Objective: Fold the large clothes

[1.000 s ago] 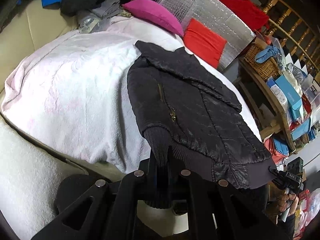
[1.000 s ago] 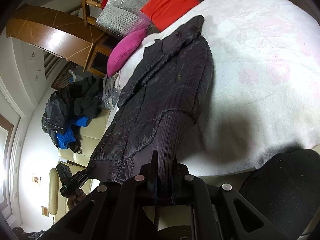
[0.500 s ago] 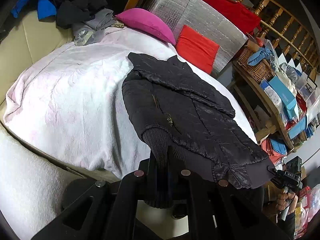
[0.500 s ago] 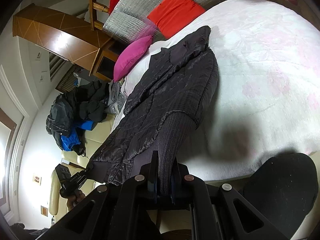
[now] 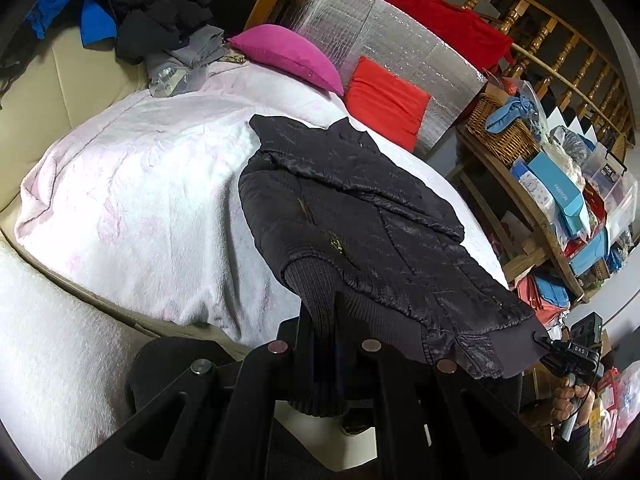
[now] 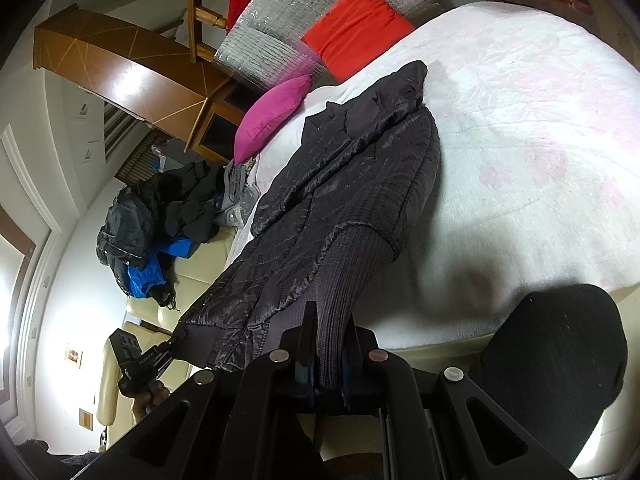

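A black quilted jacket [image 5: 360, 216] lies lengthwise on a bed with a white and pink blanket [image 5: 132, 200], its collar toward the far pillows. My left gripper [image 5: 326, 320] is shut on the ribbed hem at one bottom corner. My right gripper [image 6: 328, 332] is shut on the ribbed hem at the other bottom corner; it also shows in the left wrist view [image 5: 560, 354]. The jacket [image 6: 332, 200] stretches between the two grippers, its lower end lifted off the bed's near edge. The left gripper shows small in the right wrist view [image 6: 140, 360].
A magenta pillow [image 5: 288, 54] and a red cushion [image 5: 384, 100] lie at the head against a silver panel [image 5: 380, 44]. A heap of dark and blue clothes [image 5: 152, 20] sits at the far left. Wooden shelves [image 5: 560, 184] with boxes stand right of the bed.
Both grippers have pulled back and up a little with the hem. The jacket has slid toward the near edge of the bed and lies flatter and more stretched.
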A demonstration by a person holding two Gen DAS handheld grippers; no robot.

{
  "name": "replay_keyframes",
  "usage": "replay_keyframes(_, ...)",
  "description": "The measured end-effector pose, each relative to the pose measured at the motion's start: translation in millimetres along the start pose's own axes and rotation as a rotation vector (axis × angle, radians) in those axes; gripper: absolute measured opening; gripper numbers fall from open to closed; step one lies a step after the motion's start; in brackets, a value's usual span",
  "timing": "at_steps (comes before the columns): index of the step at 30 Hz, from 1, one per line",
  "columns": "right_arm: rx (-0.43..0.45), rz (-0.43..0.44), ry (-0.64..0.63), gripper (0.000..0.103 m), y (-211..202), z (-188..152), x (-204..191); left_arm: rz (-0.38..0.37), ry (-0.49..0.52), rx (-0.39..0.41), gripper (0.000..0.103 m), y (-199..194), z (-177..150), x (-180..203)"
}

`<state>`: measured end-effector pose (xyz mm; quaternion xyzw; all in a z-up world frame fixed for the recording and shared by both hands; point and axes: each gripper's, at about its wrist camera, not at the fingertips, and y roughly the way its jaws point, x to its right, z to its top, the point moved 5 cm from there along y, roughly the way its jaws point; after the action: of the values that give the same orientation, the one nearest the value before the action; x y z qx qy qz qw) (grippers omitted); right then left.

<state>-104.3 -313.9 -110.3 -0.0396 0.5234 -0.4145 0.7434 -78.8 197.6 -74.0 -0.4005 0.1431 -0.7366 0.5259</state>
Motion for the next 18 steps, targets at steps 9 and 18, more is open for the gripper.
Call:
replay_keyframes(9,-0.011,0.005,-0.005,0.010,-5.4,5.1,4.5,-0.008,-0.002,-0.004,0.008,-6.7,-8.3,-2.5)
replay_keyframes(18,-0.002,0.021,-0.018,0.010,-5.9,14.4,1.5,-0.019,0.020,0.012,0.008,-10.5,4.2,2.8)
